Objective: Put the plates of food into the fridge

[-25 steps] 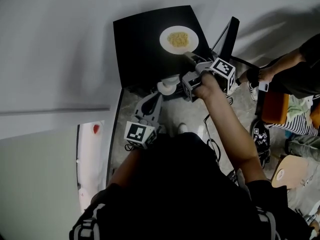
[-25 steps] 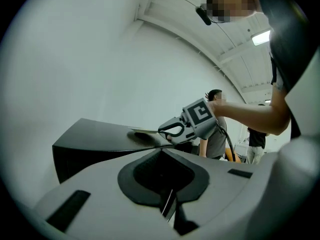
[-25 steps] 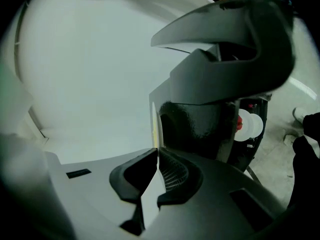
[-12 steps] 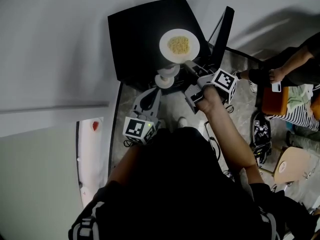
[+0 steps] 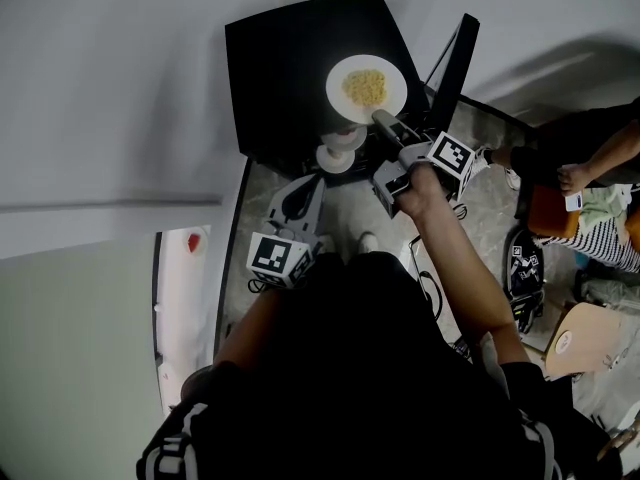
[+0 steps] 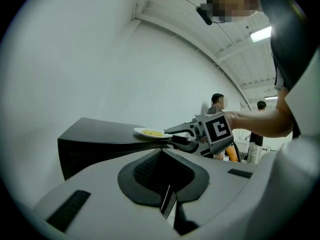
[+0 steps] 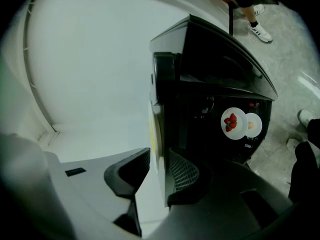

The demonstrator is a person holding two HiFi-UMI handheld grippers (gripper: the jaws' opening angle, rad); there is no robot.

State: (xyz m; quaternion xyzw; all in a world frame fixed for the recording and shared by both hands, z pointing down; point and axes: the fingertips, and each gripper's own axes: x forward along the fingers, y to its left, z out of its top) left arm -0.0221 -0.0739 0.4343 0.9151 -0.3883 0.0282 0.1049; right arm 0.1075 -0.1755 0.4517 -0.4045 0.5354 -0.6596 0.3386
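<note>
Right arm: stretched forward, the bare forearm straight. The hand is wrapped round the right gripper, which points near level over the top of the black fridge.
Right gripper's fingers: apart, having just been opening. The rim of the plate of food stands loosely between the two pads, which are not clamped on it.
Left arm: bent and tucked in close to the body. The left gripper is held lower and nearer the person than the right one, aimed near level toward the fridge and short of it.
Left gripper's fingers: drawn together, with nothing between them.
Plate of food: white, lying flat on the fridge top near the front corner on the door side, so it is outside the fridge. A heap of yellow food sits in its middle.
Fridge: the door is swung open at the right and seen edge-on from above. The interior is dark.
Inside the fridge: two white plates sit side by side and close together. The strawberry plate carries red strawberries. The second plate holds a pale rounded piece of food too small to name.
Surroundings: a pale wall rises behind the fridge, and a mottled stone floor lies in front of it.
</note>
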